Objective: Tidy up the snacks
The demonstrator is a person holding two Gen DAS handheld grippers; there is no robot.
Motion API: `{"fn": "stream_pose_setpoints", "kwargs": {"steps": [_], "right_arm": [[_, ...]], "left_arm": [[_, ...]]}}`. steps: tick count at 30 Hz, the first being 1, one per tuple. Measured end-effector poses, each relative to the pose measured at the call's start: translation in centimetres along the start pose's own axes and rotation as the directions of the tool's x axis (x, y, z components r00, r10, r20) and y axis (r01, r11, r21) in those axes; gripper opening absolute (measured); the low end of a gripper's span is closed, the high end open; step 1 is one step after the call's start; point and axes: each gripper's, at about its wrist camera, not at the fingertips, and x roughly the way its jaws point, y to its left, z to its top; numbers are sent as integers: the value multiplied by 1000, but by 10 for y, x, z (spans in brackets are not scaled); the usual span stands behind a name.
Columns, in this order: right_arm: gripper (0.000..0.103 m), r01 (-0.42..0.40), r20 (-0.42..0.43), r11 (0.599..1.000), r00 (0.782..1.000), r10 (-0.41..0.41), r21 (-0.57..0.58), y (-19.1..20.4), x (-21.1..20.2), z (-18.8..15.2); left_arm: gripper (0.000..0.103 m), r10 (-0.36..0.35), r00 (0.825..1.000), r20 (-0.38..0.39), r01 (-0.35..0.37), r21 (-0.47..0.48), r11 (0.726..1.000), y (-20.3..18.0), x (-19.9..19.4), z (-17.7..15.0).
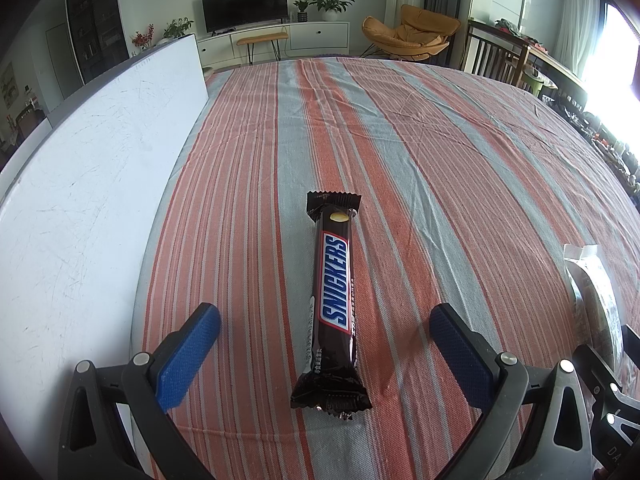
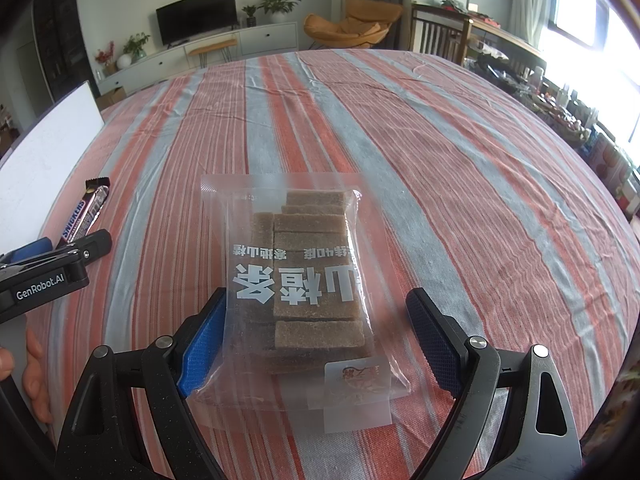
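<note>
On the striped tablecloth (image 1: 440, 160), both grippers gape: left gripper (image 1: 325, 344) straddles the Snickers bar (image 1: 334, 292), right gripper (image 2: 316, 334) the slippery hawthorn-strip bag (image 2: 296, 280), which may slide out when squeezed

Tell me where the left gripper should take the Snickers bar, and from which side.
Grip the Snickers bar across its narrow middle, coming down from above. It lies flat on the striped cloth, lengthwise between the open left gripper fingers, so they already straddle its long sides; the crimped ends are flimsy.
</note>
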Motion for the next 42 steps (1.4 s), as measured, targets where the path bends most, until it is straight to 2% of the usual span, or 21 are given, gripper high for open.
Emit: {"fn": "stream_pose_setpoints", "kwargs": {"steps": [12, 14, 16, 19, 21, 23, 24, 26, 29, 31, 33, 35, 36, 38, 39, 41, 42], "right_arm": [[89, -9, 10, 1000, 1000, 9, 13, -1, -5, -5], [89, -44, 32, 998, 999, 43, 48, -6, -9, -6], [89, -115, 65, 988, 992, 108, 105, -15, -14, -6], [89, -262, 111, 941, 964, 243, 213, -38, -23, -3], [89, -353, 154, 885, 935, 320, 305, -59, -30, -3], [89, -427, 170, 817, 904, 392, 387, -81, -30, -1], [89, -446, 160, 789, 893, 420, 422, -91, -27, 1], [89, -434, 97, 772, 891, 443, 464, -103, -19, 12], [90, -385, -47, 816, 894, 447, 432, -97, -6, 33], [90, -364, -134, 859, 891, 434, 361, -77, 1, 45], [90, -297, -219, 919, 909, 356, 259, -45, 9, 54], [89, -191, -317, 971, 921, 228, 142, -14, 24, 54], [92, -146, -330, 987, 931, 158, 60, 1, 28, 49], [91, -82, -317, 994, 947, 56, -70, 23, 30, 43], [85, -61, -289, 995, 957, 36, -79, 24, 28, 41], [70, -85, -268, 996, 961, 74, -29, 15, 22, 42], [54, -99, -269, 995, 958, 97, 7, 8, 17, 44]], "left_arm": [[103, 0, 1000, 0, 0, 0, 1000, 0, 0, 0], [103, 0, 1000, 0, 0, 0, 1000, 0, 0, -1], [103, -5, 1000, -6, 5, -2, 1000, 0, 0, 0], [103, -71, 993, -92, 72, 5, 997, 1, -1, 6], [103, -158, 979, -127, 154, -40, 987, 6, -5, 9], [103, -206, 968, -141, 198, -70, 978, 9, -7, 10], [103, -212, 967, -142, 205, -63, 977, 7, -7, 9], [103, -177, 974, -144, 180, 13, 983, -2, -6, 8], [103, -93, 984, -151, 117, 156, 981, -21, -2, 4], [103, -96, 985, -146, 119, 158, 980, -22, 1, 6], [102, -75, 986, -149, 93, 121, 988, -19, 5, 13], [99, -63, 989, -136, 73, 72, 995, -11, 8, 20], [90, -43, 992, -121, 51, 61, 997, -10, 8, 22], [54, -48, 996, -82, 54, 70, 996, -4, 1, 23], [16, -56, 995, -79, 62, 85, 994, -3, -3, 22], [16, -95, 990, -103, 103, 70, 992, 2, -7, 20], [16, -122, 988, -100, 127, 50, 991, 6, -12, 18]]}}
